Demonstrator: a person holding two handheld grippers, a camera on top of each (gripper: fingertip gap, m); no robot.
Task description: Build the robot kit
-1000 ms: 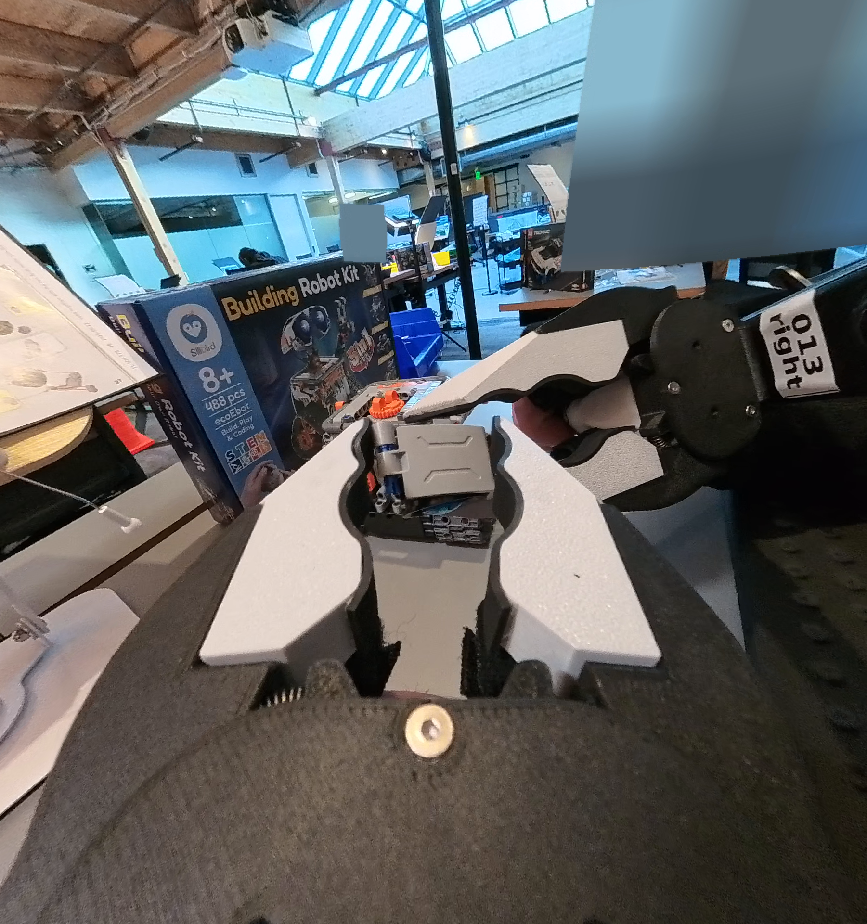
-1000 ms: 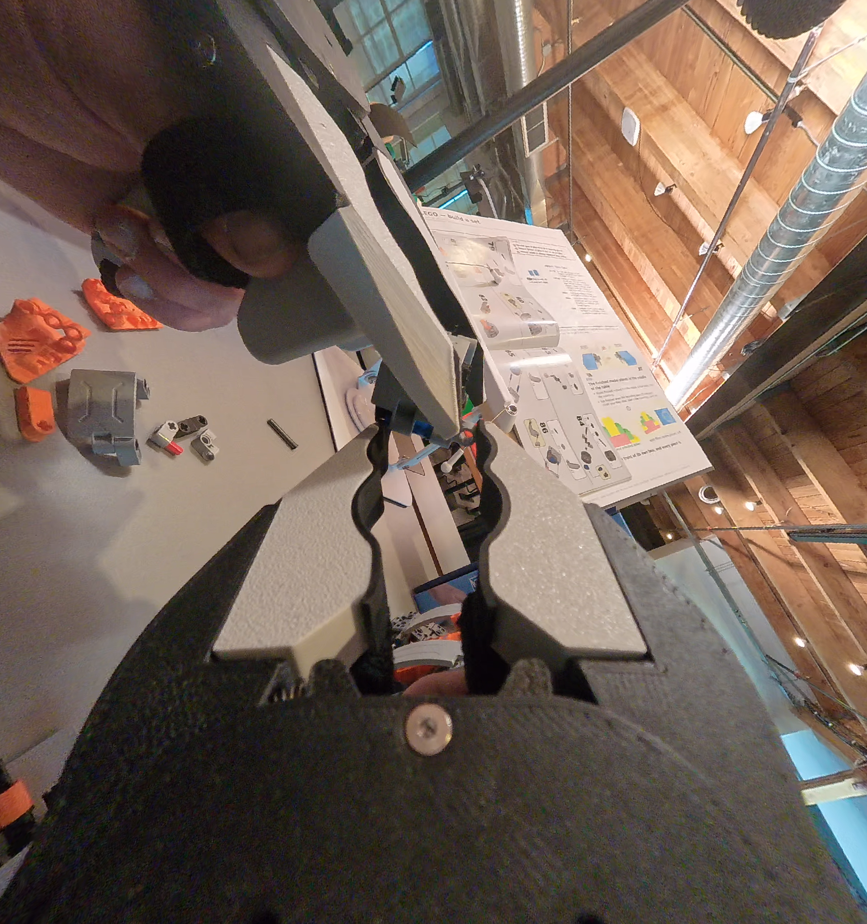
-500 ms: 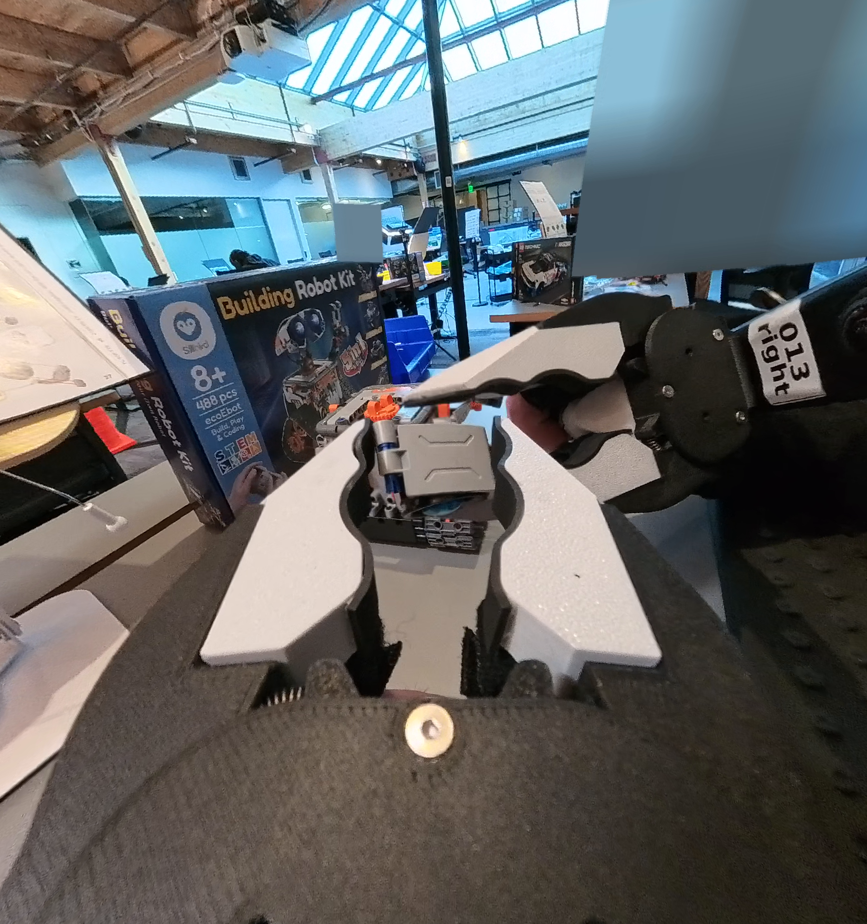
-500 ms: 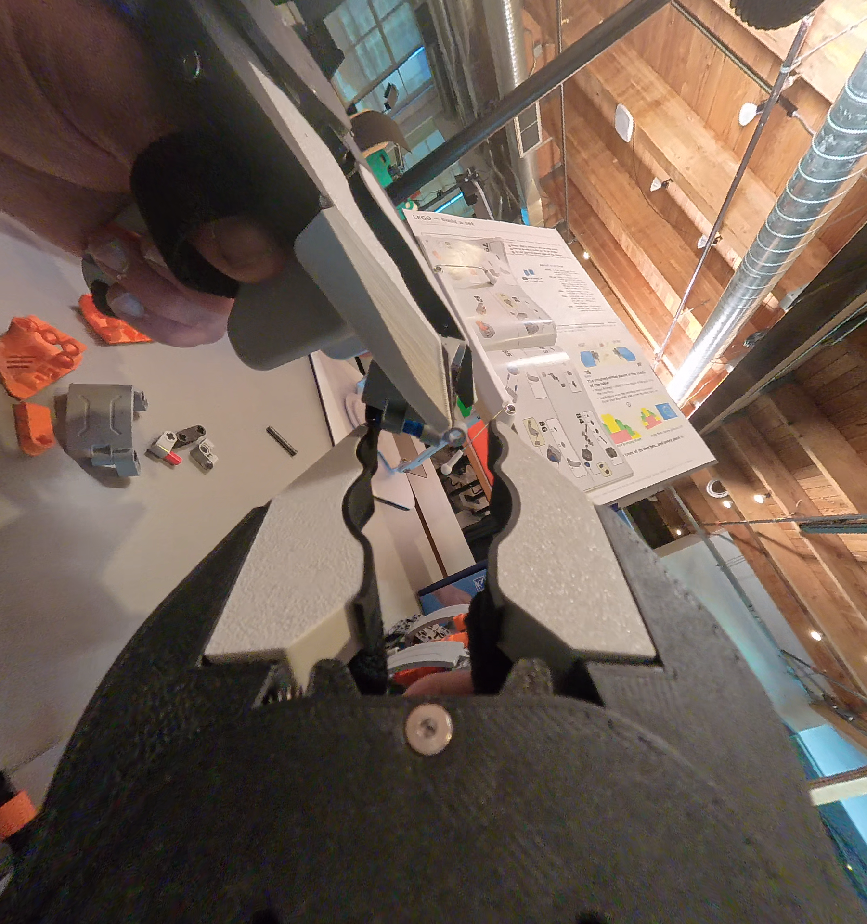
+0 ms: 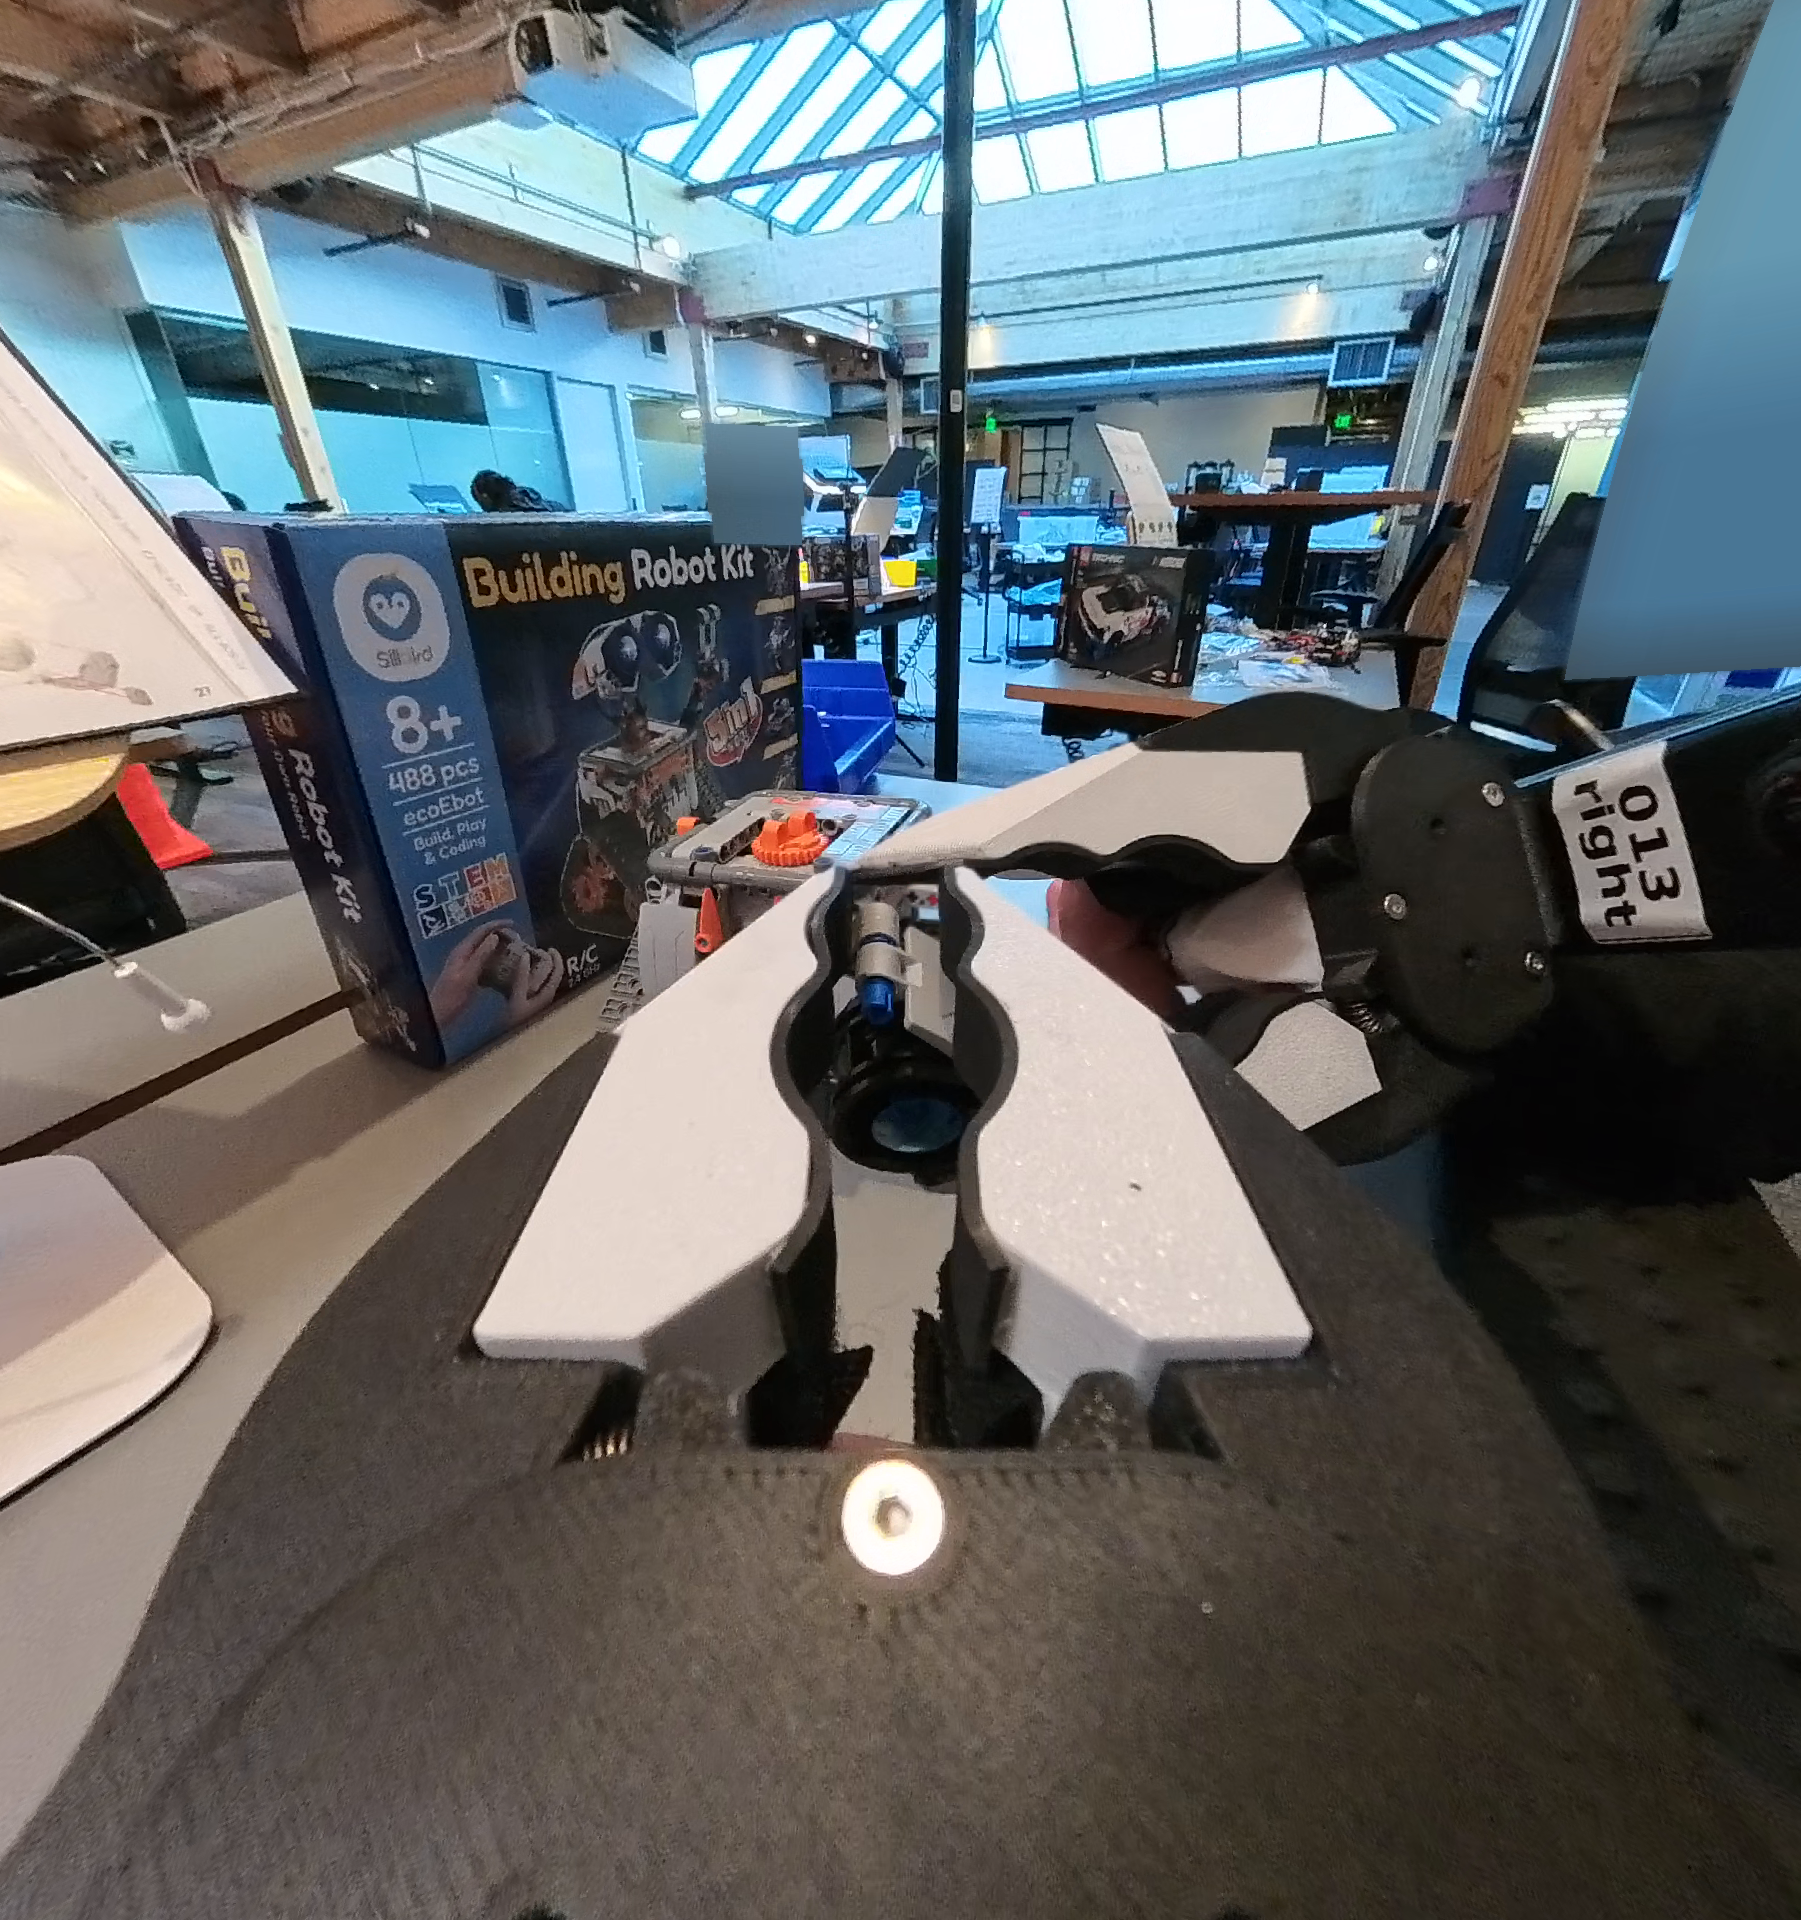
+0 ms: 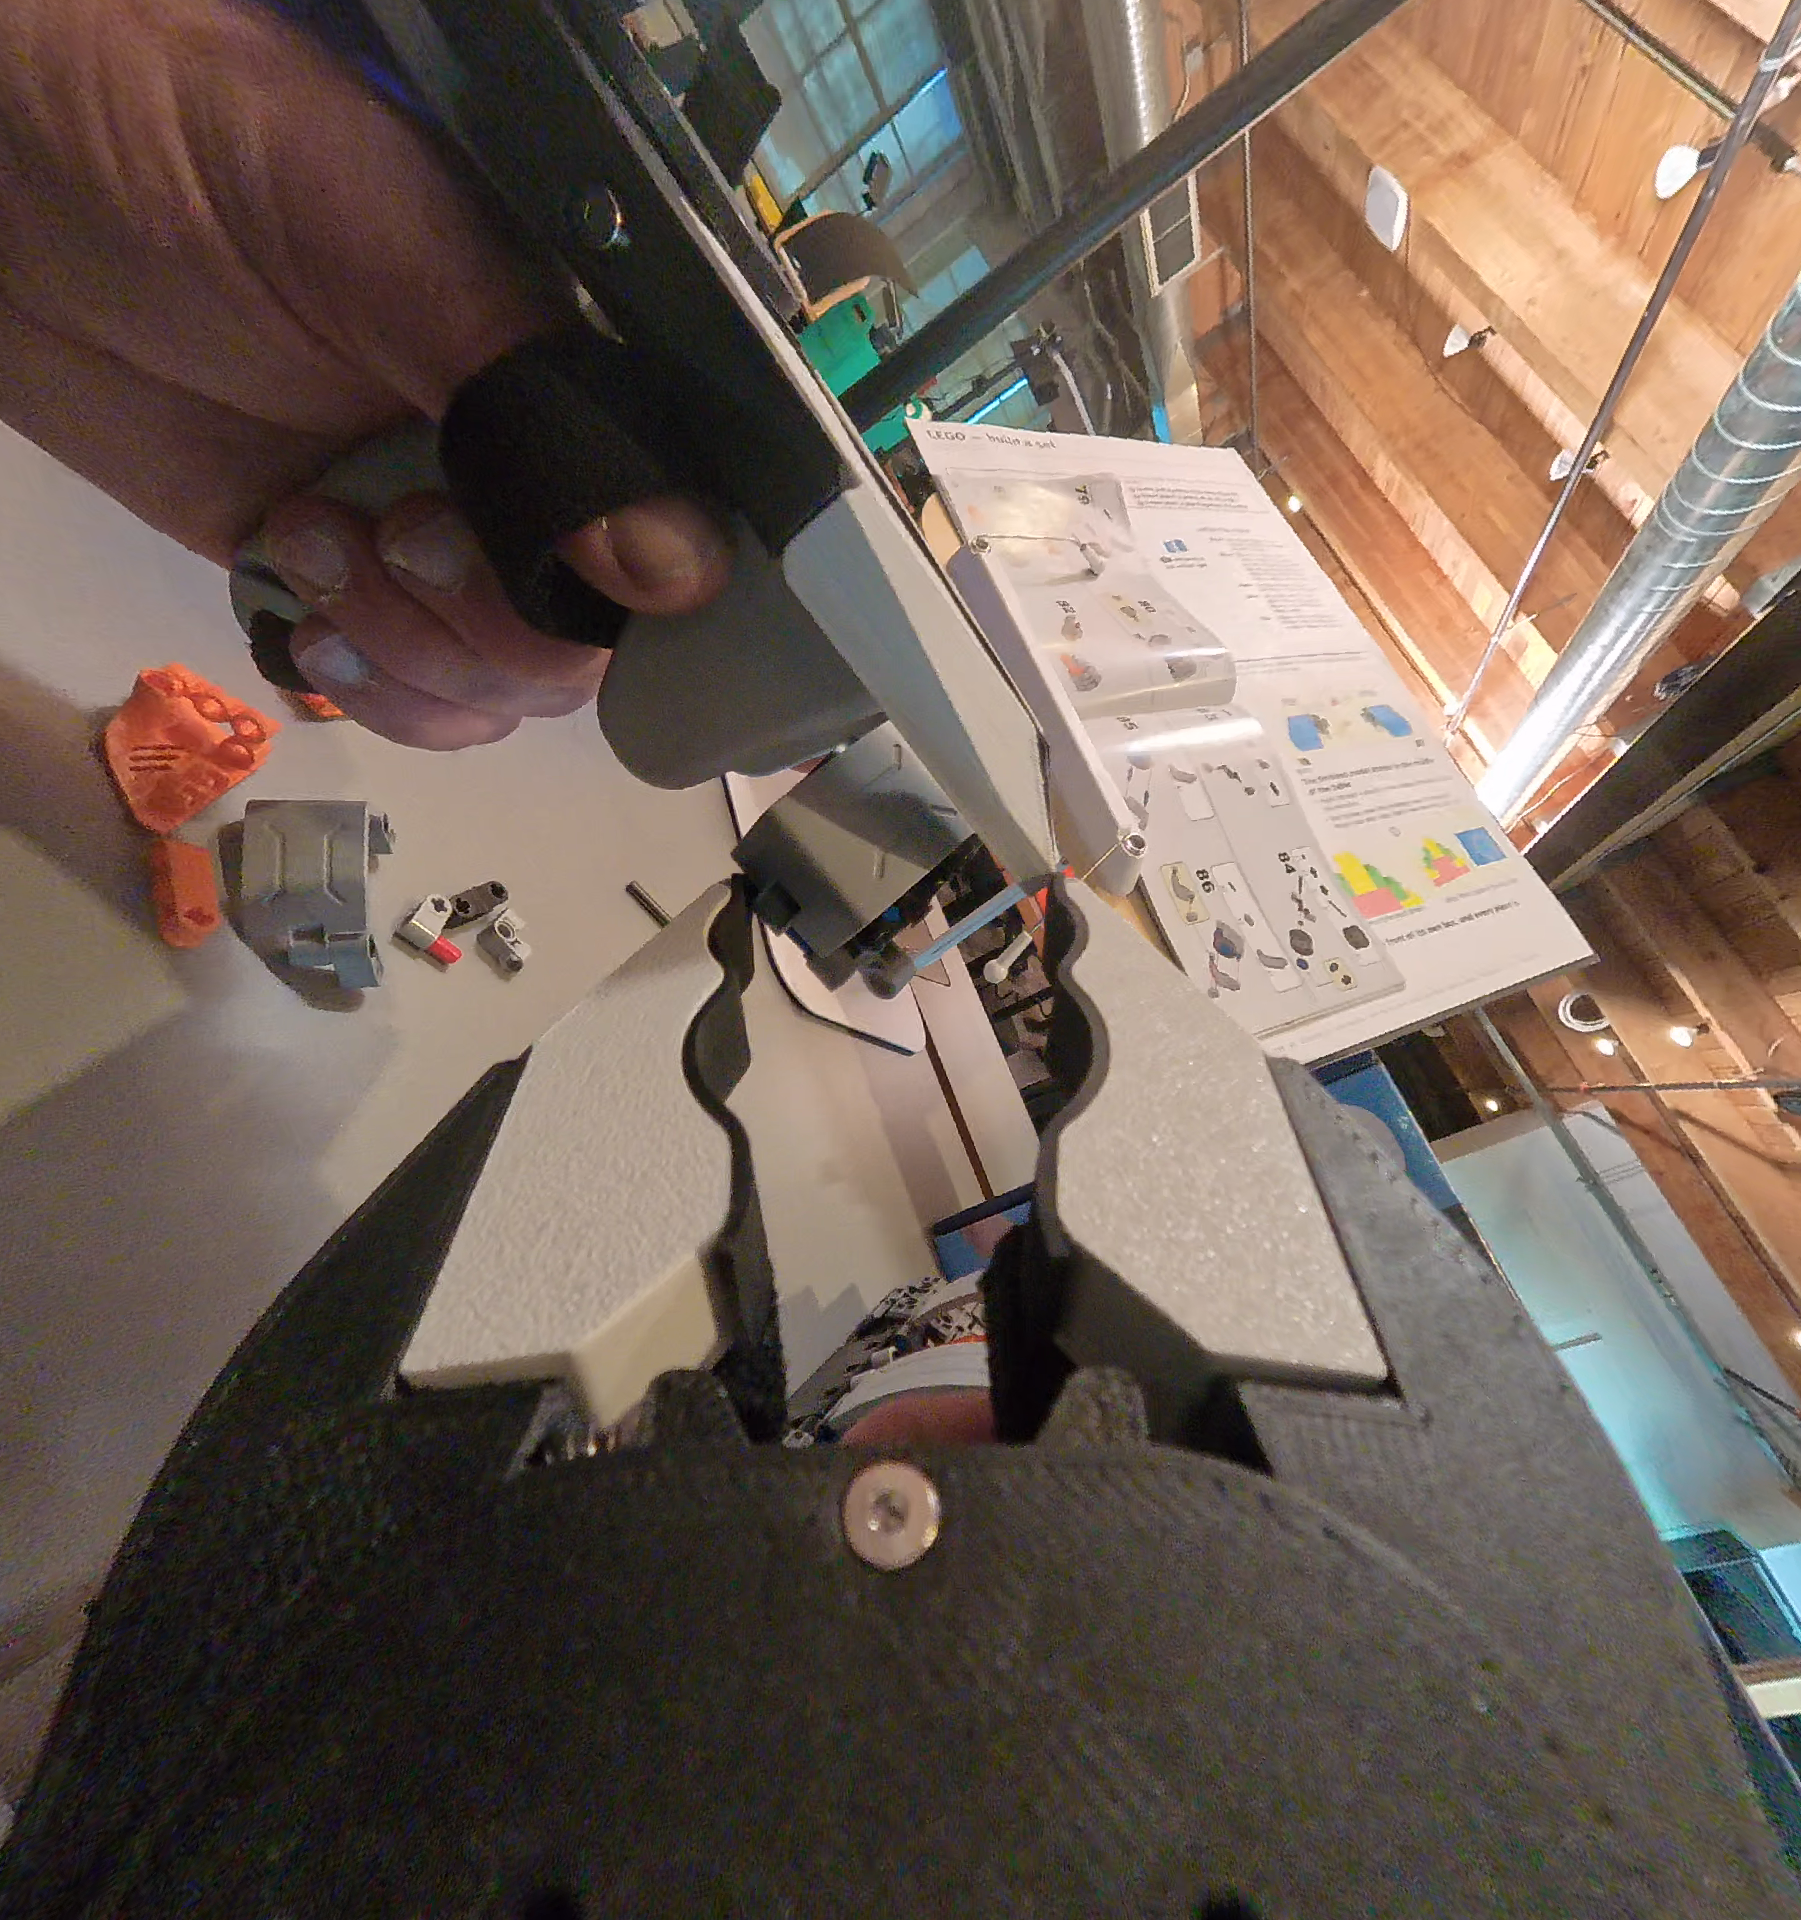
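Left wrist view: the left gripper (image 5: pixel 891 883) has its two pale fingers drawn close around a small brick-built assembly (image 5: pixel 891 997) of grey, black and blue parts, held clear of the grey table (image 5: pixel 252 1101). The right gripper (image 5: pixel 875 852) comes in from the right, its slim finger tips meeting just above the left gripper's tips; a hand (image 5: pixel 1109 935) grips it behind the fingers. Behind the tips sits a partly built grey model with an orange gear (image 5: pixel 787 836) on top. A blue robot kit box (image 5: pixel 522 769) stands upright on the table to the left, and an instruction sheet (image 5: pixel 54 623) on a tilted board fills the left edge.

Right wrist view: the right gripper (image 6: pixel 891 894) stands moderately open, with nothing clamped; a thin blue axle (image 6: pixel 963 928) of the assembly (image 6: pixel 854 842) crosses between its tips. The left gripper (image 6: pixel 1041 857) slants in from the upper left, held by a hand (image 6: pixel 356 416), pinching that grey assembly. On the table (image 6: pixel 148 1247) to the left lie an orange shell piece (image 6: pixel 184 743), a grey moulded part (image 6: pixel 304 894), small connectors (image 6: pixel 465 925) and a black pin (image 6: pixel 649 900). The instruction sheet (image 6: pixel 1291 727) stands behind.
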